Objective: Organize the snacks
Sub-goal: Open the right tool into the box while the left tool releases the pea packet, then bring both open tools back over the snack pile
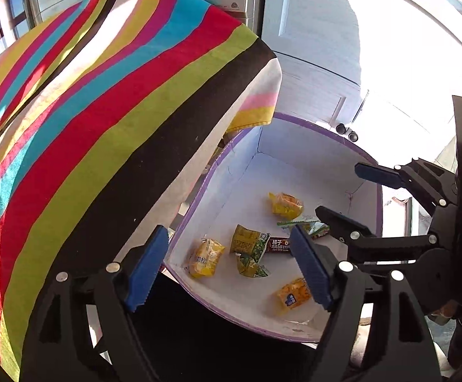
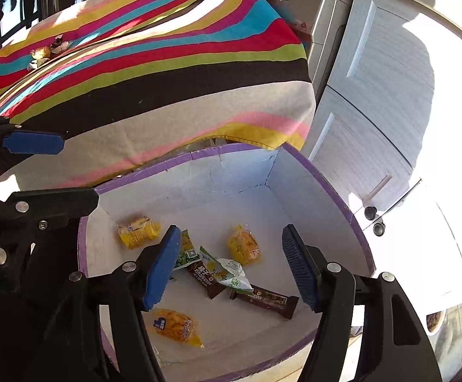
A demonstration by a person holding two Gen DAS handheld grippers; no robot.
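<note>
Left wrist view: left gripper (image 1: 227, 265) released, jaws apart over the near rim of the purple-edged box (image 1: 218, 159), nothing between the pads; right gripper (image 1: 348, 191) likewise spread and empty above the far side. Yellow packets (image 1: 206, 257), green packets (image 1: 250, 244) and a brown bar already on the box floor. Right wrist view: right gripper (image 2: 232, 269) parted, bare, over the same box (image 2: 320, 175); two brown bars (image 2: 264, 299) inside. Left to gather, apparently: a few wrappers (image 2: 47, 51) at the far left corner of the striped bench (image 2: 173, 73).

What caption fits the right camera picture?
Open tongs hover over snack packets in a purple-rimmed box.
</note>
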